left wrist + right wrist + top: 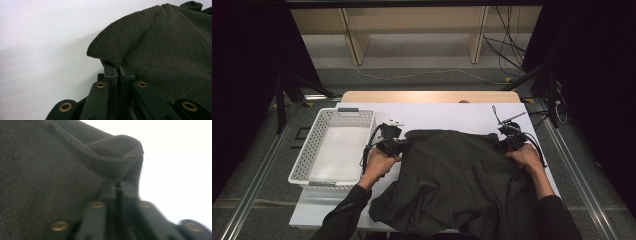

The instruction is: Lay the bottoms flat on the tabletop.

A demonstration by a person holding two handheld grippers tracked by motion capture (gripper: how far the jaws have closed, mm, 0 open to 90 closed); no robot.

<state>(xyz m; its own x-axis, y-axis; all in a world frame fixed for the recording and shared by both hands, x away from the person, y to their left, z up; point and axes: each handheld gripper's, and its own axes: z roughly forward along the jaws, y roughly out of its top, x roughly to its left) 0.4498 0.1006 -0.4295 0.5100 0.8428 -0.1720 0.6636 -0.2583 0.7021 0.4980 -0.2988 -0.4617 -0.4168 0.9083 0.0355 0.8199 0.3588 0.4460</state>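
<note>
I see a dark garment (457, 180) spread over the white table (447, 114), beside a white basket (334, 147). My left gripper (401, 145) and right gripper (507, 142) each have jaws clamped together on its far corners.

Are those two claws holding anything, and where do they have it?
Both are shut on the dark garment: the left claw and the right claw each pinch a far corner.

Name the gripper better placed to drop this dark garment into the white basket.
Left. The left gripper grips the dark garment at the corner right beside the white basket; the right gripper clamps the far corner, away from it.
</note>
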